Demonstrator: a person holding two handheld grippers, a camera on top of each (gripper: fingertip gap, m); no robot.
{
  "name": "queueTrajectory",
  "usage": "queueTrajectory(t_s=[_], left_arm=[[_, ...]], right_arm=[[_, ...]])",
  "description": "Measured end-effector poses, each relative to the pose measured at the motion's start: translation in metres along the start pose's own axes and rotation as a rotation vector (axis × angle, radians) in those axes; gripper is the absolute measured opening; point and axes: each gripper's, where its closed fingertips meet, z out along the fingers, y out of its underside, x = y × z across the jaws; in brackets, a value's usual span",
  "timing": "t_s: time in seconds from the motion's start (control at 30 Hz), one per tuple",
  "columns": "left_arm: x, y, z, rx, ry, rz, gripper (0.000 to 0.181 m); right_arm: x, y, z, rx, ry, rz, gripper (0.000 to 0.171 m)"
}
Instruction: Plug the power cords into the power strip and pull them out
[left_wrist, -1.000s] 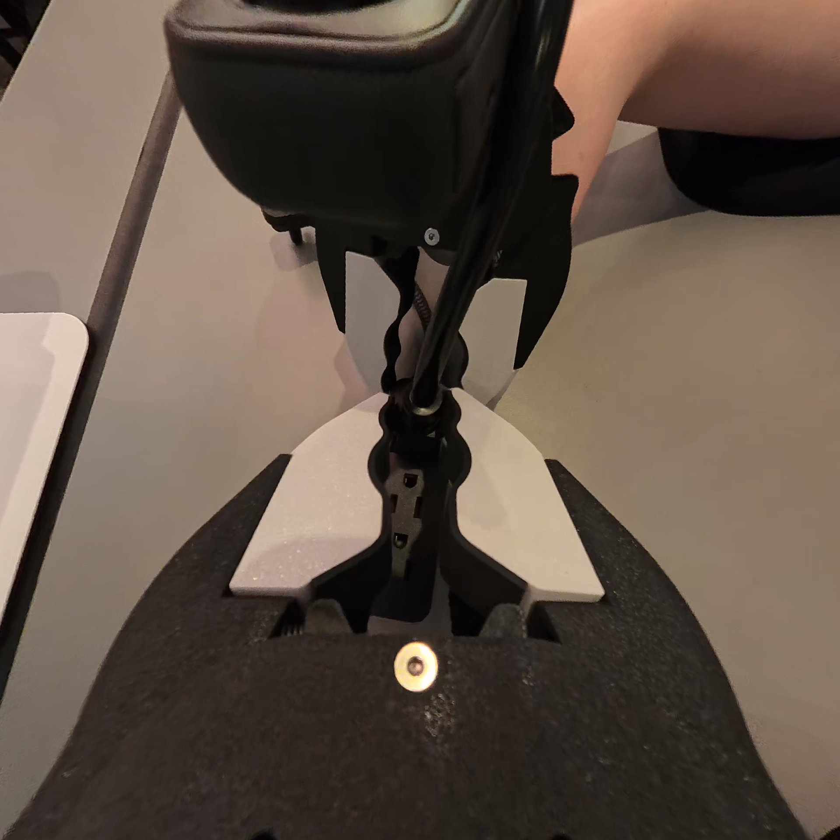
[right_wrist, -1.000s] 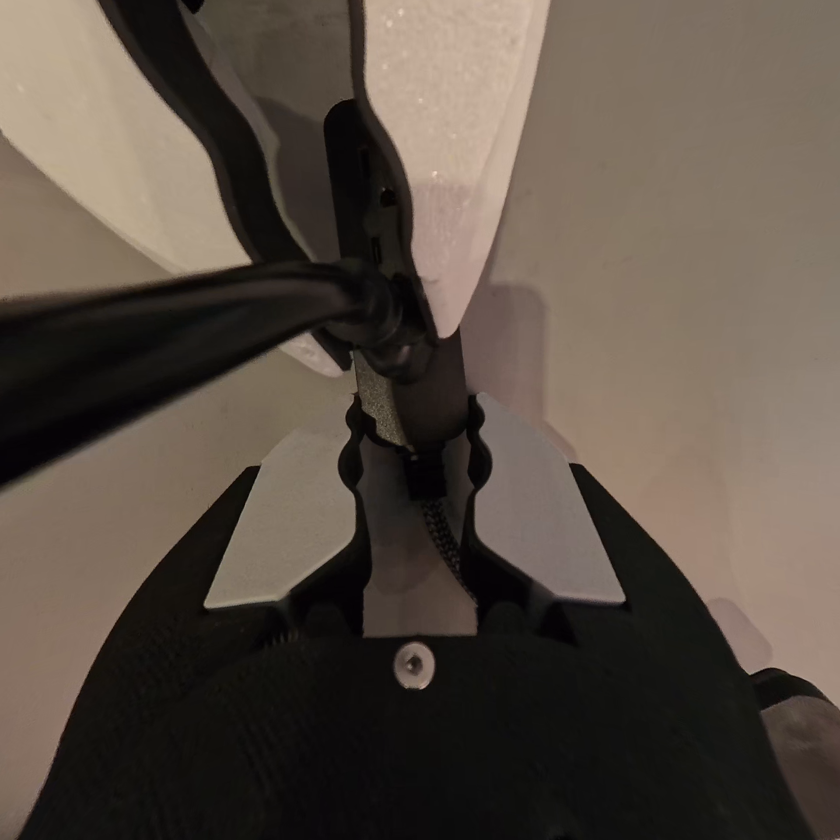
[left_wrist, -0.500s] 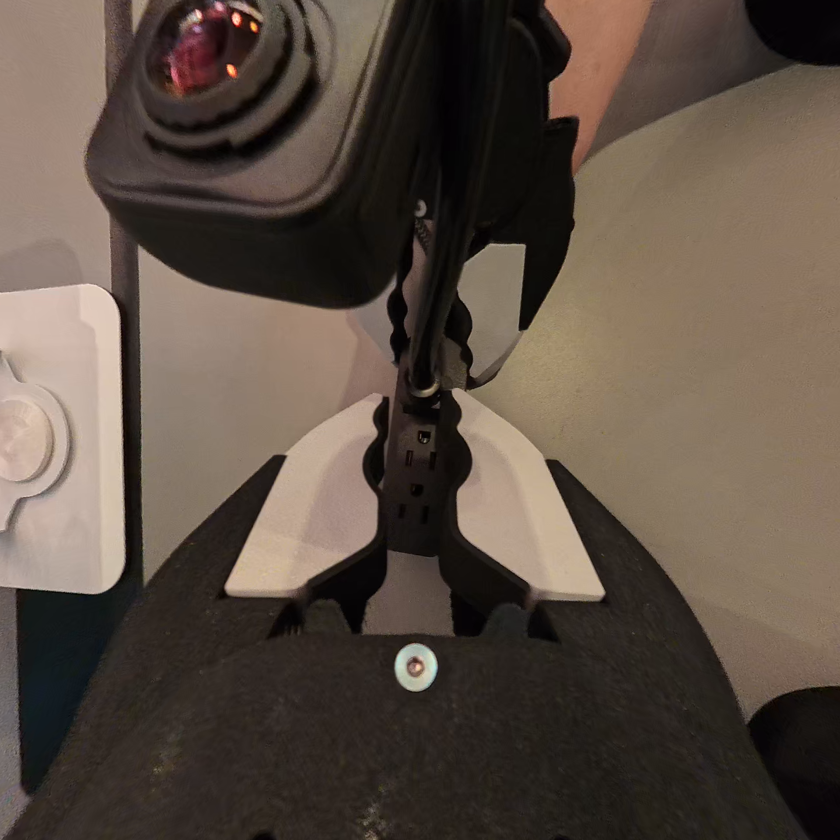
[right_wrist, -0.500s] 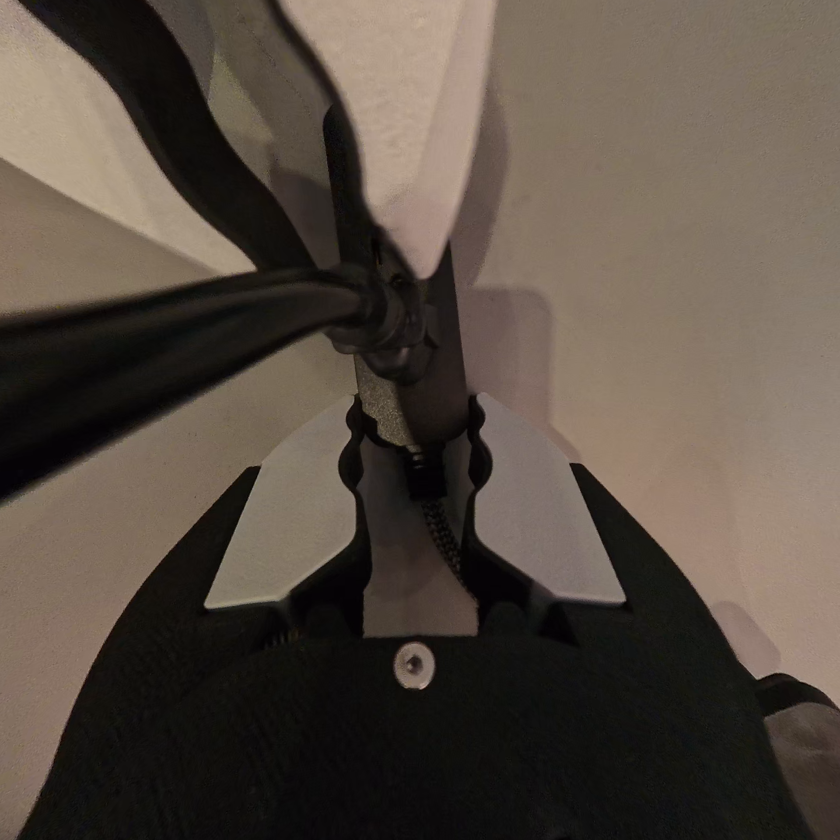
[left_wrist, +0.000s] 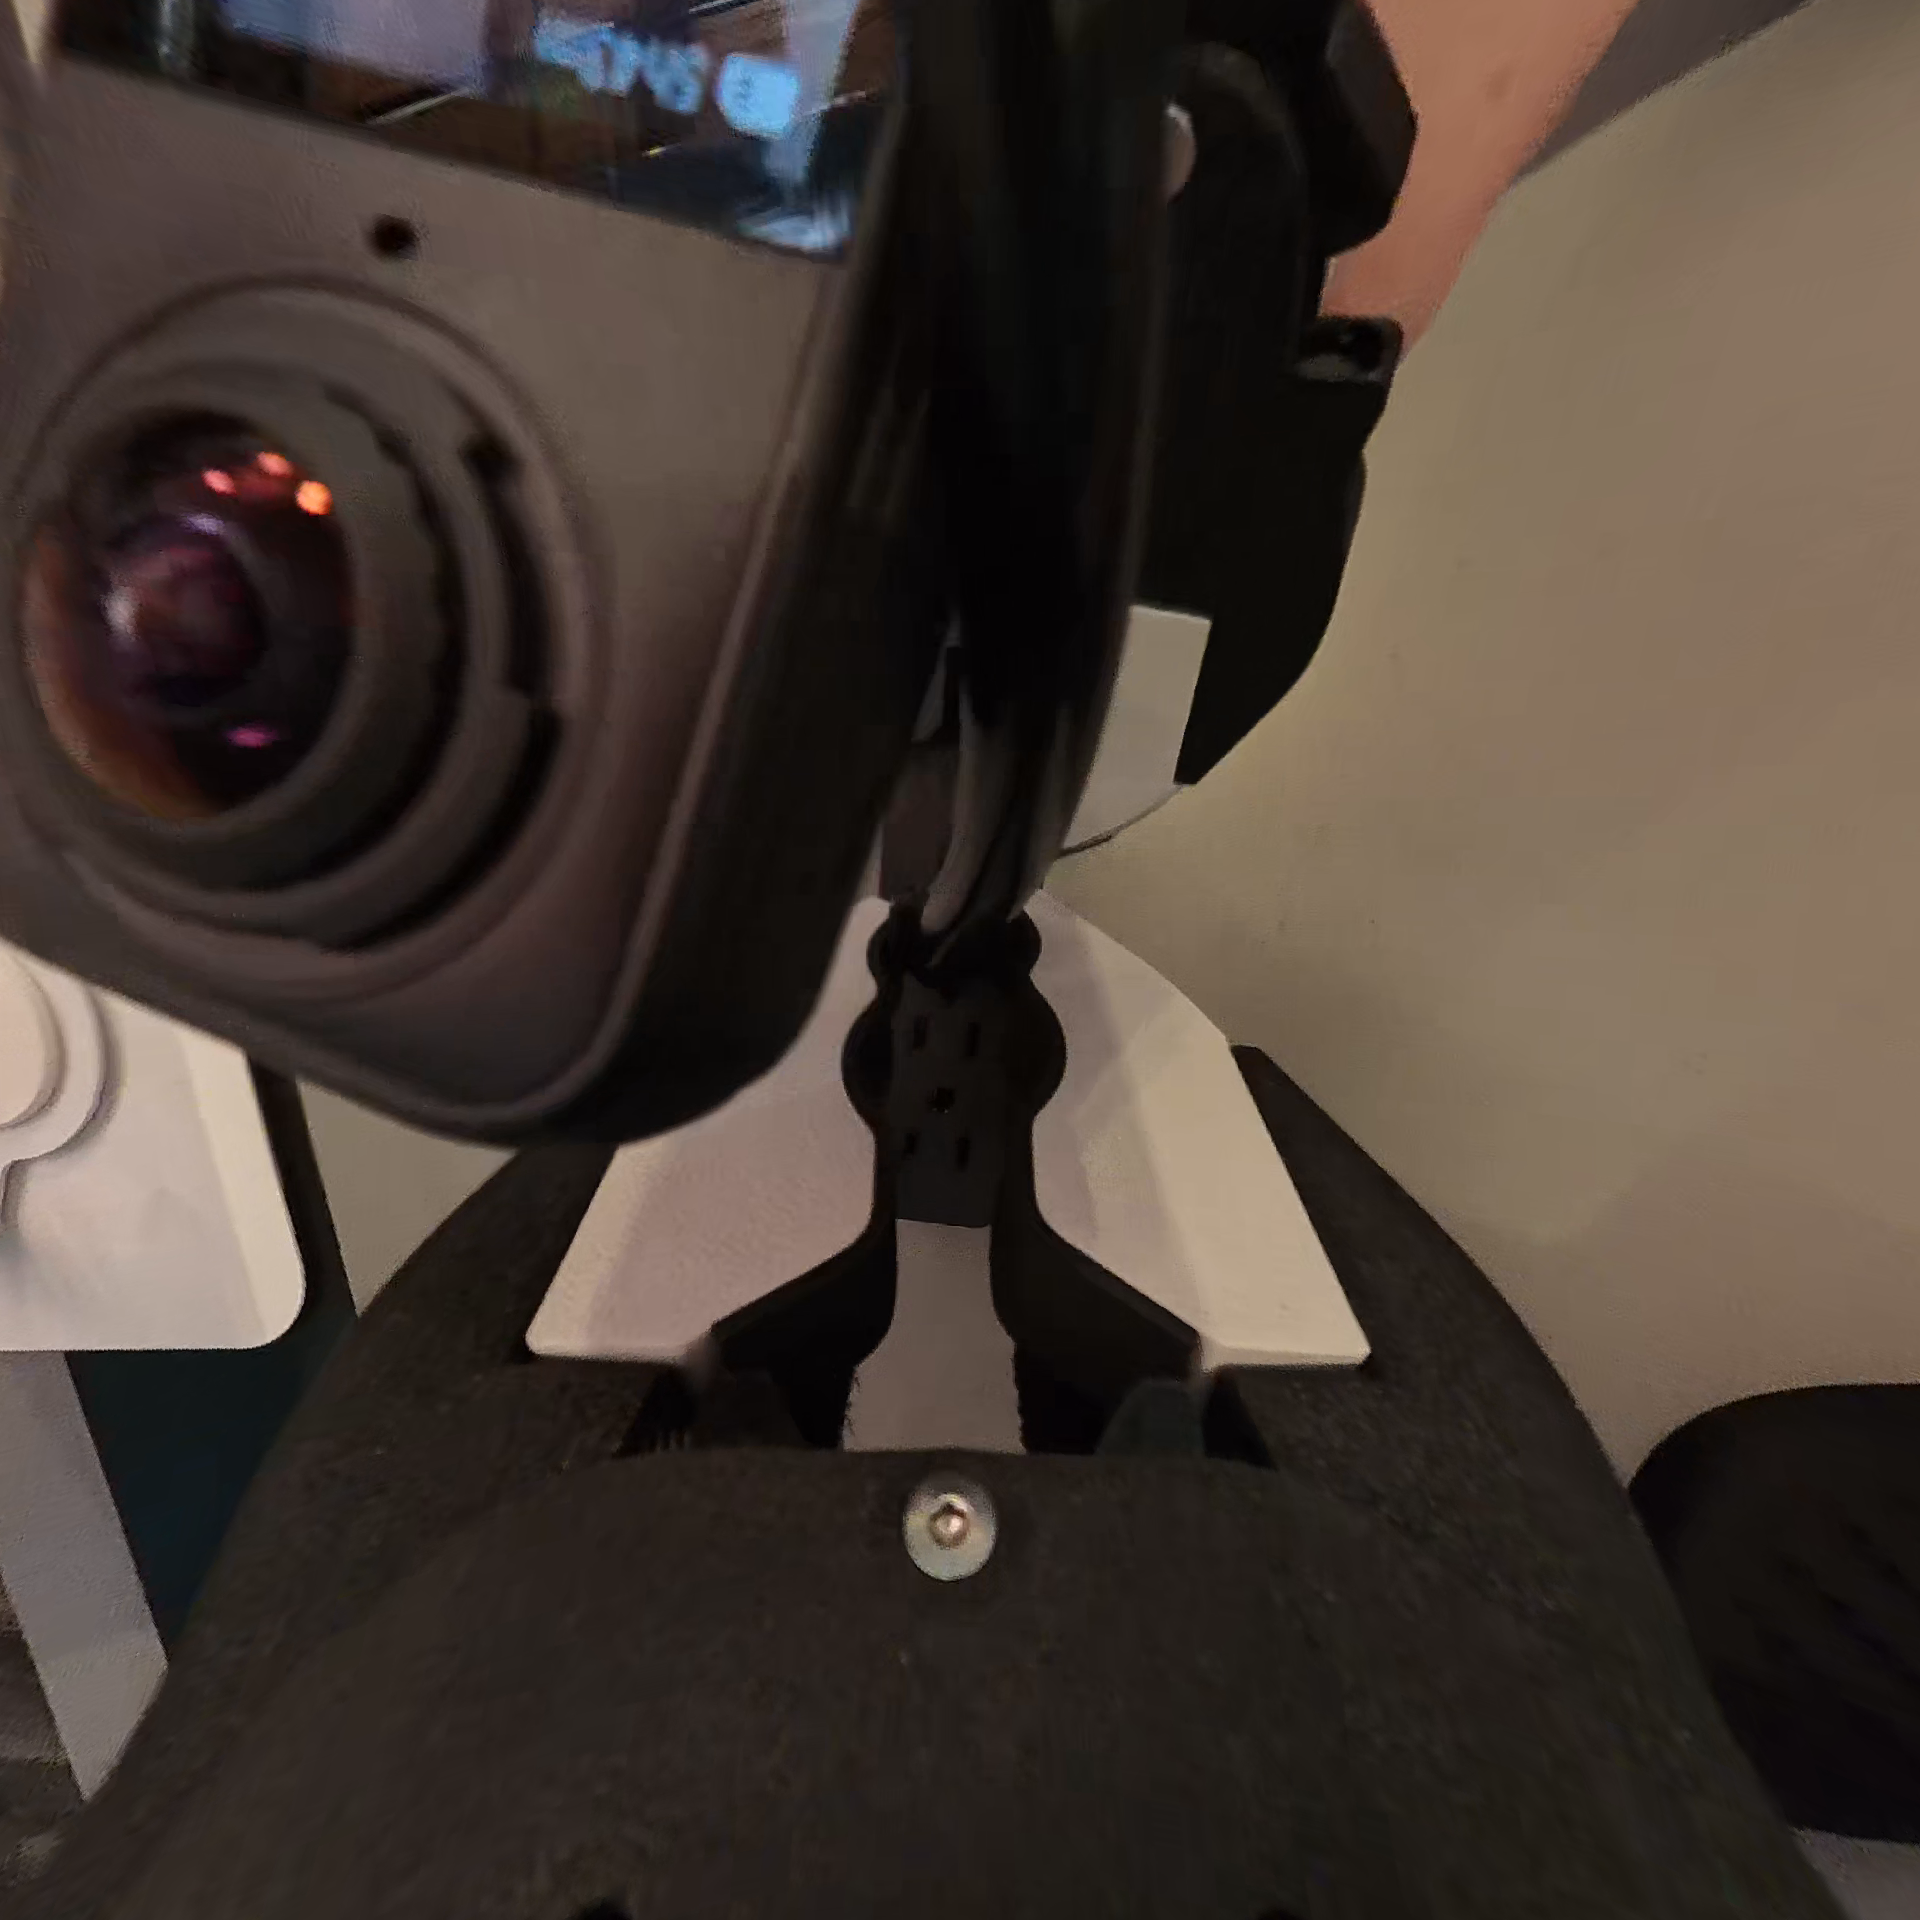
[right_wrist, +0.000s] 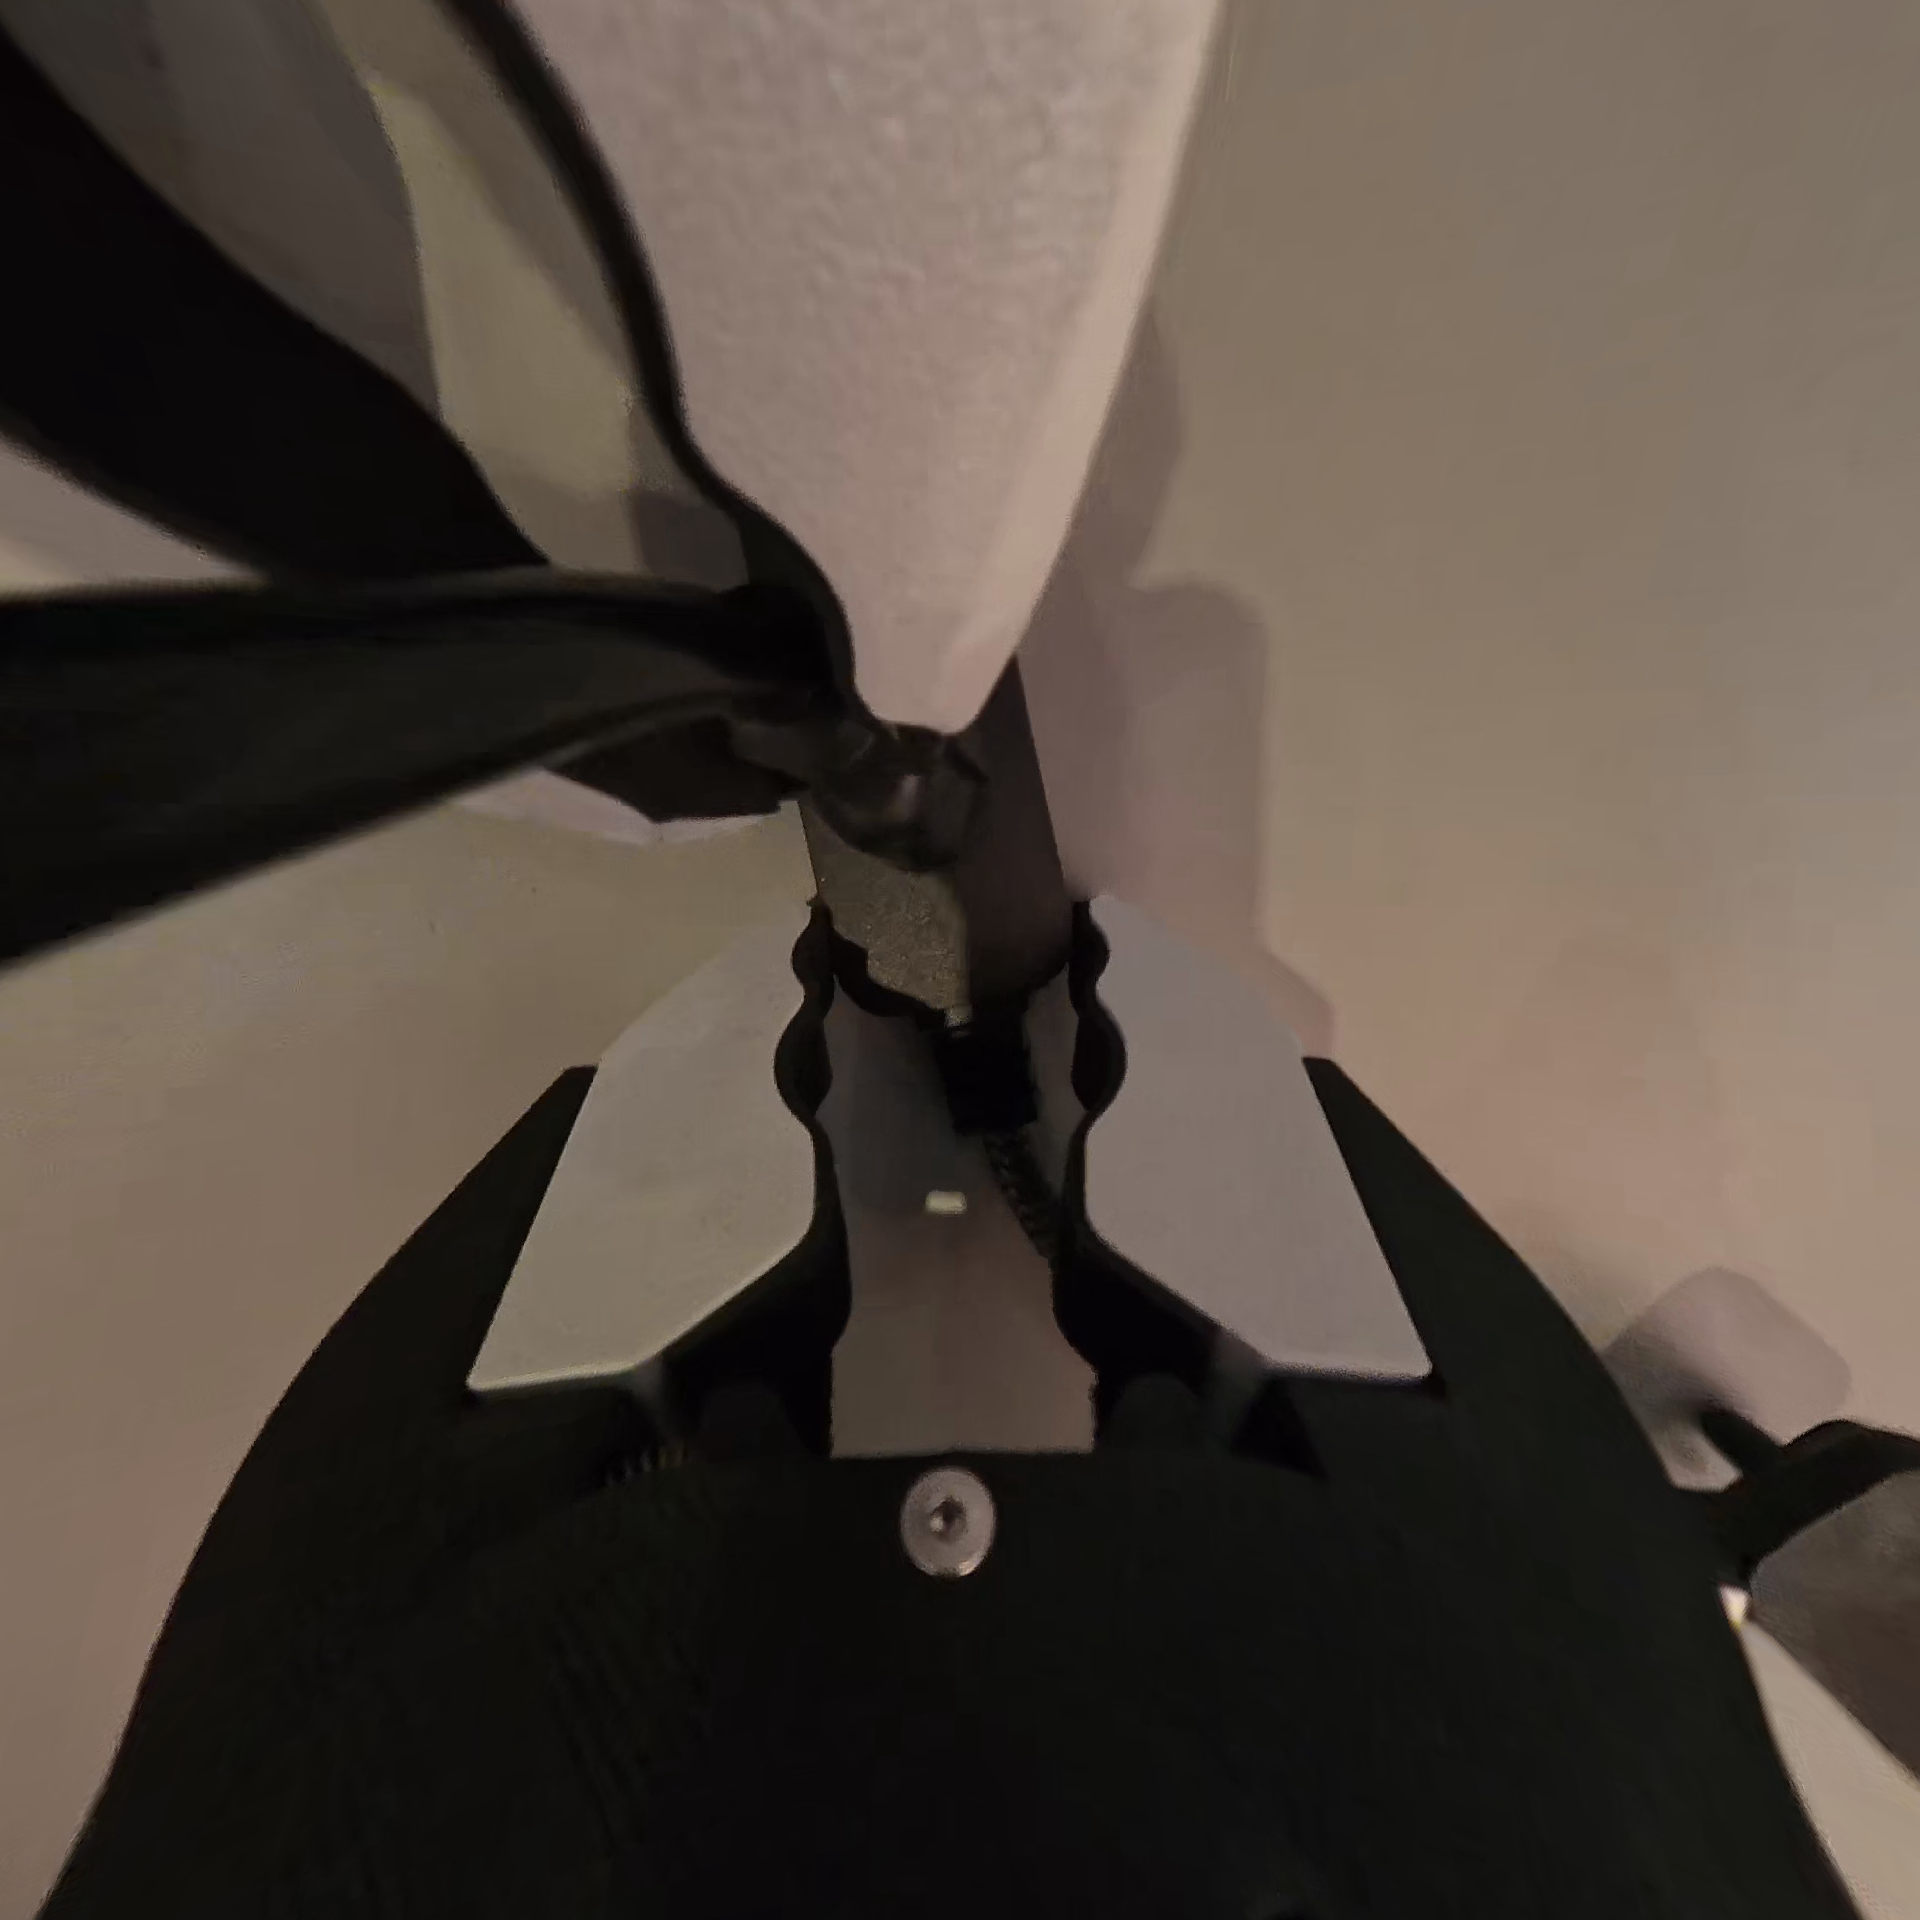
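Power strip, black, held end-to-end: left tool clenched on its socket end, right tool clenched on its cord end; right tool's camera now looms closer at ten o'clock, one plug seated, pull-out pending.

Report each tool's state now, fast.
Left tool: shut on the power strip.
Right tool: shut on the power strip's other end, beside the power cord.
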Motion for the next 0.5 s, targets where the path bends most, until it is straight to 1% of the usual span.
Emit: queueTrajectory(t_s=[0.2,0.3,0.4,0.47,0.5], left_arm=[[-0.0011,0.0029,-0.0010,0.033,0.005,-0.027,0.017],[-0.0012,0.0042,-0.0014,0.002,0.010,0.000,0.017],[-0.0023,0.0068,-0.0021,-0.052,0.019,0.037,0.017],[-0.0033,0.0090,-0.0027,-0.087,0.029,0.053,0.017],[-0.0034,0.0096,-0.0029,-0.103,0.035,0.058,0.017]], right_arm=[[0.0002,-0.0037,-0.0004,0.014,0.030,0.218,0.048],[0.0011,-0.0041,-0.0014,0.021,0.047,0.299,0.051],[0.0018,-0.0059,-0.0002,0.043,0.070,0.301,0.052],[0.0002,-0.0075,0.0012,0.056,0.055,0.281,0.045],[0.0005,-0.0075,0.0012,0.058,0.052,0.282,0.045]])
